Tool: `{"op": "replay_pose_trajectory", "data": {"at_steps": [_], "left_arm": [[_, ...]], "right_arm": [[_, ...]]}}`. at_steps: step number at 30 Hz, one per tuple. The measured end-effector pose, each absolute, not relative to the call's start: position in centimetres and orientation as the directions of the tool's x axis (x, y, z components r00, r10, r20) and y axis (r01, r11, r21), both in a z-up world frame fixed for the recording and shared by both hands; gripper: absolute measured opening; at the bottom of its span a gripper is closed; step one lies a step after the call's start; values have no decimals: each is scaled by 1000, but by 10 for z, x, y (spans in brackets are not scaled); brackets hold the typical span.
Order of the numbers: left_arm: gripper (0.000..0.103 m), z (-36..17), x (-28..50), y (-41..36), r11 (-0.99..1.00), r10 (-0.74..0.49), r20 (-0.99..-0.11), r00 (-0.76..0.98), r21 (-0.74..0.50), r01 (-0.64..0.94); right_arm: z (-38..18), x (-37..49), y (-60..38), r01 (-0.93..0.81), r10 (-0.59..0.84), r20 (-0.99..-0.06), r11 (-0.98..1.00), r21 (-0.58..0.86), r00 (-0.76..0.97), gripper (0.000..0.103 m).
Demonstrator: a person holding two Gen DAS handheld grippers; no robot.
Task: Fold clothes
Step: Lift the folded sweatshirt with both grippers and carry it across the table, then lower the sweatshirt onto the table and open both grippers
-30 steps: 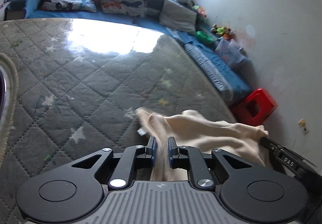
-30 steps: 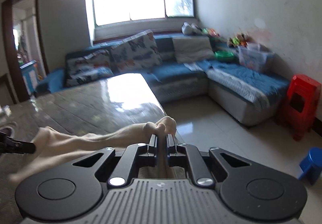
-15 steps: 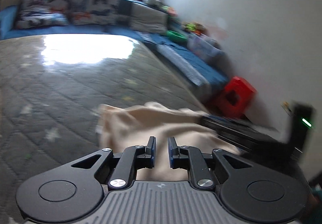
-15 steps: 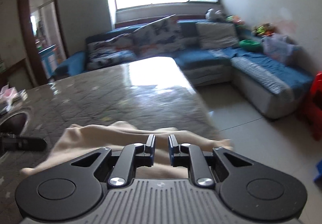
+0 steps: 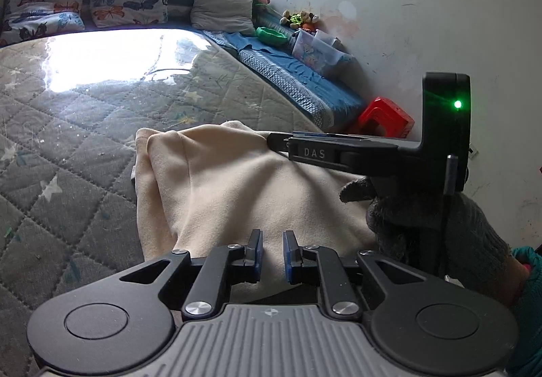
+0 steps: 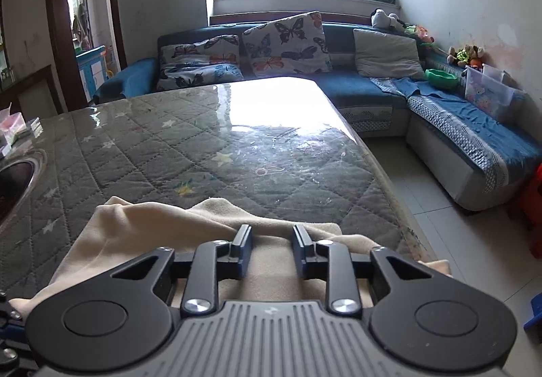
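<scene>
A cream cloth (image 5: 237, 184) lies folded near the right edge of the quilted table (image 5: 67, 146). My left gripper (image 5: 273, 255) sits at the cloth's near edge with its jaws narrow and cloth filling the gap. My right gripper (image 6: 272, 241) hovers low over the same cream cloth (image 6: 152, 224), jaws apart and nothing pinched. In the left wrist view the right gripper (image 5: 276, 141) reaches in from the right over the cloth's far side, held by a grey gloved hand (image 5: 423, 224). A cloth corner (image 6: 12, 300) runs to the left gripper at the bottom left.
The table's right edge (image 6: 396, 204) drops to a tiled floor (image 6: 440, 234). A blue corner sofa (image 6: 457, 126) with cushions stands behind and to the right, a red stool (image 5: 386, 116) by the wall. A metal bowl (image 6: 13, 180) sits at the table's left.
The cloth came down from mid-air and now lies flatter on the table. The right gripper opened and let go of it. The left gripper's jaw gap is unchanged.
</scene>
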State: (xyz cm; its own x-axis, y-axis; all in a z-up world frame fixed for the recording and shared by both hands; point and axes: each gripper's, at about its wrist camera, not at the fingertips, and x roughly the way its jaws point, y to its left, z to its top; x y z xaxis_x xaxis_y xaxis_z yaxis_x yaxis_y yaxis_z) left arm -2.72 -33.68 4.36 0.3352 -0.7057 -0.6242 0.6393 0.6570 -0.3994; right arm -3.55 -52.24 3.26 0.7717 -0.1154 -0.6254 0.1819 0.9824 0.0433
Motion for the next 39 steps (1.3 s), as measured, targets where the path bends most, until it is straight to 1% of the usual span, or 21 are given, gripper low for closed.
{"op": "replay_pose_trajectory", "data": {"at_steps": [3,4,6,10,16,19,22,24,25,27,28,29,32,34,36,39], "left_arm": [[15,47,-30,-328,653,-718,-604,347,-410,637],[15,48,-31,-325,654,-721,-595,355,-414,633],[15,48,-30,-318,670,-714,-593,373,-424,609],[15,45,-26,-303,688,-711,-595,376,-475,549],[15,44,-28,-290,694,-711,-595,376,-508,510],[15,46,-33,-282,701,-706,-592,389,-504,504],[20,47,-39,-274,711,-697,-593,403,-497,498],[21,48,-43,-271,719,-689,-597,412,-493,489],[23,47,-45,-269,726,-683,-600,418,-490,483],[29,47,-49,-266,737,-671,-605,429,-483,473],[36,48,-51,-264,746,-661,-609,438,-474,467],[37,48,-53,-261,755,-652,-612,448,-465,463],[38,49,-58,-251,771,-632,-616,469,-440,460],[41,49,-60,-244,781,-620,-619,482,-426,457],[41,49,-62,-239,791,-607,-622,495,-412,452],[43,47,-65,-232,803,-590,-633,502,-398,443]], "right_arm": [[41,-39,-519,168,-99,-611,984,57,785,28],[43,-40,-517,162,-95,-608,985,55,788,29],[41,-37,-514,143,-83,-619,989,48,781,31],[39,-36,-506,139,-113,-616,990,-6,779,32],[43,-67,-481,93,-89,-594,995,-24,799,36],[45,-83,-468,69,-75,-583,997,-33,809,37],[44,-104,-458,63,-69,-574,998,-31,816,39],[43,-119,-453,73,-84,-567,996,-43,820,42],[42,-126,-451,76,-91,-565,996,-50,820,42],[39,-139,-450,95,-104,-570,994,-46,815,42],[37,-145,-450,105,-111,-573,994,-43,812,43],[35,-151,-451,122,-118,-568,992,-31,814,43],[35,-164,-453,165,-147,-557,986,-18,817,44],[35,-168,-451,181,-160,-555,983,-16,816,44],[34,-171,-450,193,-167,-553,981,-11,816,44],[34,-170,-452,221,-167,-550,975,34,818,44]]}}
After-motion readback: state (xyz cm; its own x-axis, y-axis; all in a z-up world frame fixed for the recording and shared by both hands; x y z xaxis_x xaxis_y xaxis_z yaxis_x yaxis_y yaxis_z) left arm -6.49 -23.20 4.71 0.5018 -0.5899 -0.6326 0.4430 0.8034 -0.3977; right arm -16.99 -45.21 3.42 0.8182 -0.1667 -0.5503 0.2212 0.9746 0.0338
